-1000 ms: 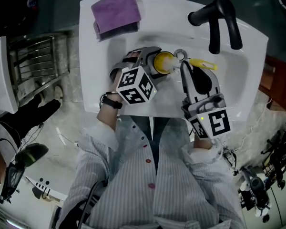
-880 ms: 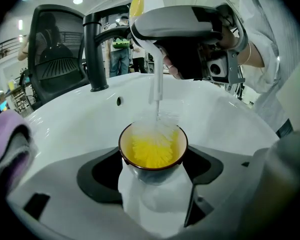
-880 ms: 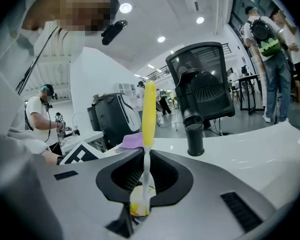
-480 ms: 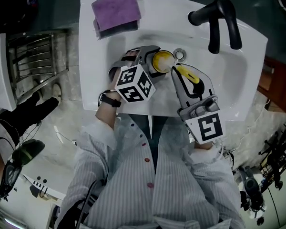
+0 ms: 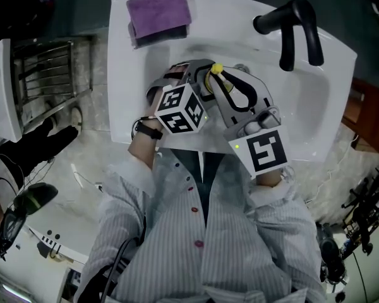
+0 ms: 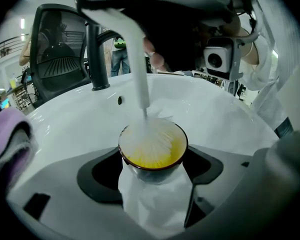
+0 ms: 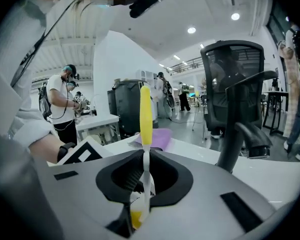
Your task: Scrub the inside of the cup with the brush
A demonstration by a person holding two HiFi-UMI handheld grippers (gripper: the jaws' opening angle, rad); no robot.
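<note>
"Two pairs of jaws, both loaded. What does each one hold?"

"The left gripper (image 6: 152, 174) has its jaws closed round the white outer wall of the cup (image 6: 152, 158), at the lower middle of its view. The right gripper (image 7: 142, 184) pinches the thin stem of the brush (image 7: 146, 116), whose yellow handle end stands up above the jaws."

"Why grip the cup by the wall and not the rim?"

"I think it leaves the mouth free. The mouth faces away from the jaws, so the yellow inside is open to the brush. The white bristles (image 6: 151, 136) sit in that mouth and fill most of it."

"And why is the brush so upright?"

"Its stem comes down from the upper middle of the left gripper view, nearly along the cup's axis. I judge that lets the bristles meet the wall all round. Scrubbing looks under way, though I cannot tell how deep the bristles reach."

"Where is all this?"

"Over the white sink basin (image 5: 316, 106), in the middle of the head view, with the two grippers close together. Drips would fall into the basin, I suppose. The black faucet (image 5: 290, 24) stands at upper right, well apart. A purple cloth (image 5: 159, 8) lies on the sink's upper left corner, and a metal rack (image 5: 47, 74) is at the left edge."
</note>
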